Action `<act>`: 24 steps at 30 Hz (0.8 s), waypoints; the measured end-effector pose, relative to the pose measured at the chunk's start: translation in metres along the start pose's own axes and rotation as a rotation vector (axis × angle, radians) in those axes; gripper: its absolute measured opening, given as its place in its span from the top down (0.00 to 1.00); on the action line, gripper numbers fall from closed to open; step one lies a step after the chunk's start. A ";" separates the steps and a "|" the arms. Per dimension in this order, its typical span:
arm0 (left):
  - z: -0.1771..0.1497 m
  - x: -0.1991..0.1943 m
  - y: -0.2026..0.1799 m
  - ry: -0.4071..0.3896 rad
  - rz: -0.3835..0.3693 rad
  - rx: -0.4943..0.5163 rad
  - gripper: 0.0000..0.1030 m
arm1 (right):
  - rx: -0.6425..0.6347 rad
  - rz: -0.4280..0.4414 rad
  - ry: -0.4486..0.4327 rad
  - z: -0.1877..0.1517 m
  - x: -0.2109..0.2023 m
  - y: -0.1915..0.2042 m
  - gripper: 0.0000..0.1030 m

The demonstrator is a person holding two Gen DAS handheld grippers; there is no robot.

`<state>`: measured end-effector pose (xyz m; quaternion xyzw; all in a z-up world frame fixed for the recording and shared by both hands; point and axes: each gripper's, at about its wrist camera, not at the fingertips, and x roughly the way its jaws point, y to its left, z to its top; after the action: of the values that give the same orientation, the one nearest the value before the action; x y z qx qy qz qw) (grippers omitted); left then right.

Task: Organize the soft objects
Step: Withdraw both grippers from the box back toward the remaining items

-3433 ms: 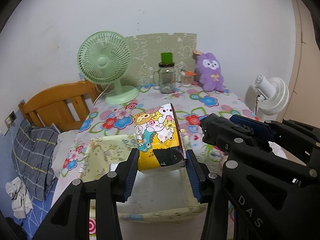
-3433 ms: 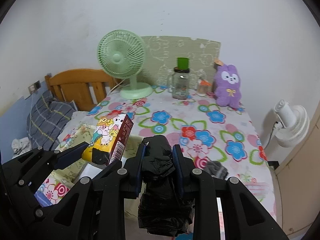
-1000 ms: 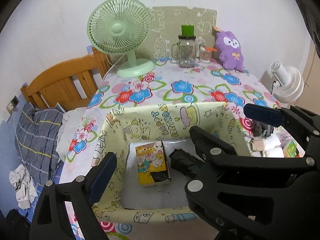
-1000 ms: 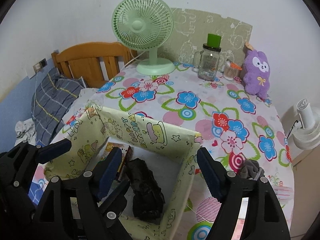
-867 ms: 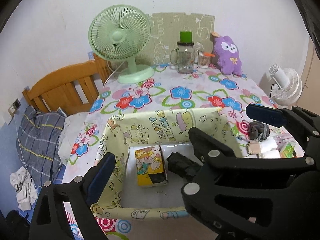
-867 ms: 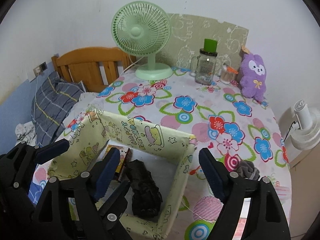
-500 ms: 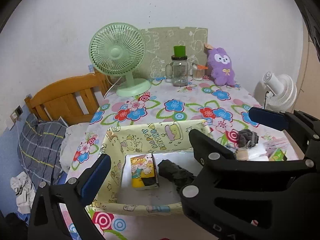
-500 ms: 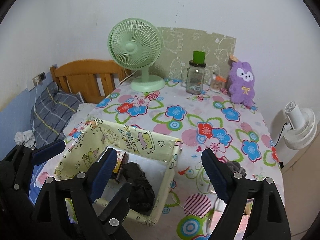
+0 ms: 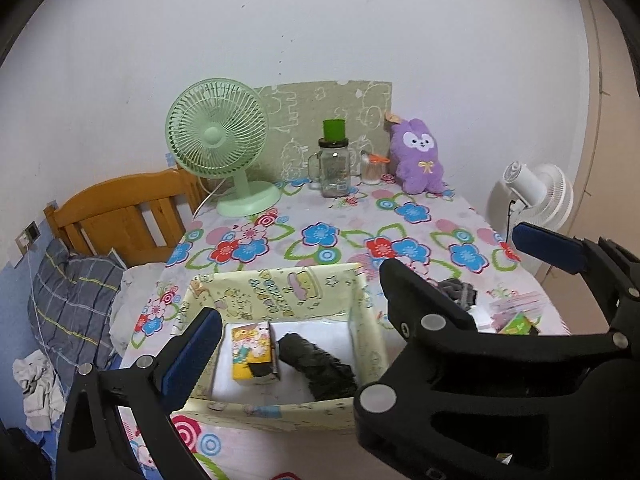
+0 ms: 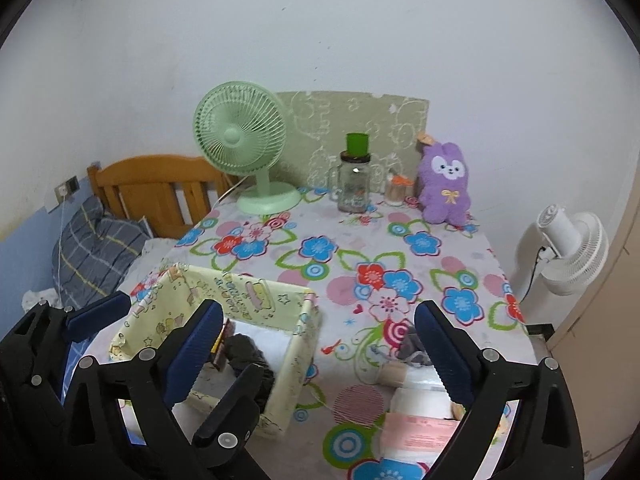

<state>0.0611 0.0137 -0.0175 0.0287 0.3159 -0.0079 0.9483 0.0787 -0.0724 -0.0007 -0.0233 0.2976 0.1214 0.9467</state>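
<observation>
A pale yellow fabric box (image 9: 280, 294) (image 10: 224, 292) stands on the floral table. Inside lie a yellow cartoon tissue pack (image 9: 253, 350) and a black bundle (image 9: 320, 368) (image 10: 246, 354). My left gripper (image 9: 372, 292) is open and empty, raised over the box. My right gripper (image 10: 318, 344) is open and empty, above the box's right wall. A grey sock (image 9: 460, 292) (image 10: 412, 348), a white roll (image 10: 420, 390) and a pink packet (image 10: 424, 434) lie right of the box. A purple plush bunny (image 9: 416, 156) (image 10: 446, 182) sits at the back.
A green desk fan (image 9: 220, 140) (image 10: 244, 140), a glass jar with a green lid (image 9: 334, 164) (image 10: 354, 178) and a small cup (image 10: 394, 190) stand at the back. A white fan (image 10: 568, 252) stands off the right edge. A wooden bed frame (image 10: 156, 188) is at left.
Both grippers let go of the tissue pack and the black bundle into the box, opened wide, and have pulled back and up, so the box looks smaller.
</observation>
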 end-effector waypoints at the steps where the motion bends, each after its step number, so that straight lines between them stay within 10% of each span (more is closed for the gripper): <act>1: 0.000 -0.001 -0.003 -0.005 -0.003 0.000 0.00 | 0.005 -0.002 -0.004 0.000 -0.002 -0.003 0.04; 24: -0.012 0.000 -0.082 -0.052 -0.072 0.032 0.00 | 0.073 -0.131 -0.057 -0.034 -0.035 -0.078 0.00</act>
<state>0.0515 -0.0672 -0.0314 0.0323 0.2921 -0.0480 0.9546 0.0507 -0.1593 -0.0106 -0.0045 0.2724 0.0489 0.9609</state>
